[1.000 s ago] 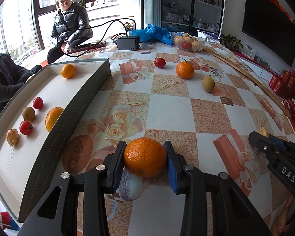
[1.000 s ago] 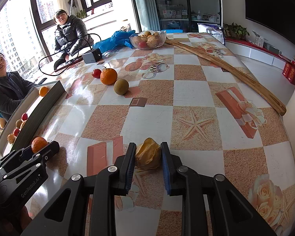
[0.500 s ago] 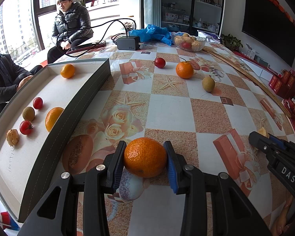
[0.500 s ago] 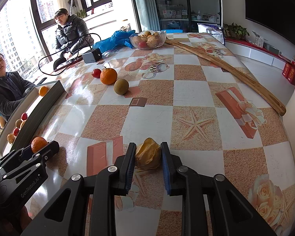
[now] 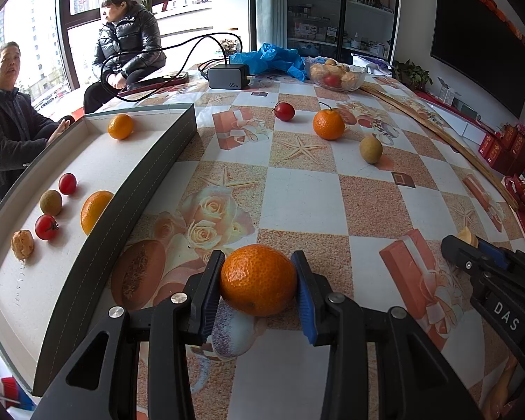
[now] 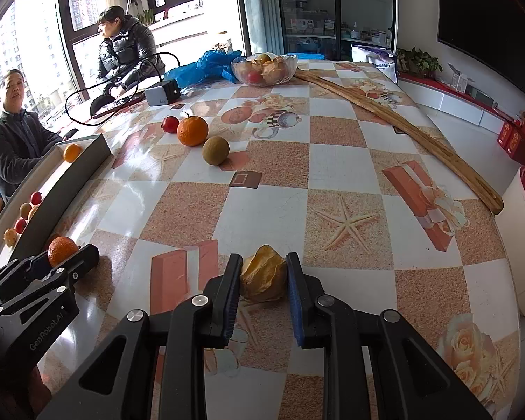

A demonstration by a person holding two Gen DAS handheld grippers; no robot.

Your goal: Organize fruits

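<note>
My left gripper (image 5: 259, 281) is shut on a mandarin orange (image 5: 258, 279), held just above the patterned tablecloth beside the grey tray (image 5: 150, 171). Several fruits lie in the tray: oranges, small red tomatoes, a brown longan and a walnut-like one. My right gripper (image 6: 262, 280) is shut on a golden husk fruit (image 6: 263, 273) over the table's near part. Loose on the table stand a red tomato (image 5: 284, 111), an orange (image 5: 328, 125) and a brown round fruit (image 5: 370, 149). The left gripper with its orange (image 6: 61, 250) shows at the right wrist view's lower left.
A glass bowl (image 6: 264, 66) of fruit, a blue bag (image 5: 273, 57) and a grey charger (image 5: 227, 76) with cables sit at the table's far end. A long wooden stick (image 6: 395, 115) lies along the right side. Two people sit beyond the tray, at the left.
Both grippers keep still with their fruit. The seated person in the black jacket has turned the head toward the window.
</note>
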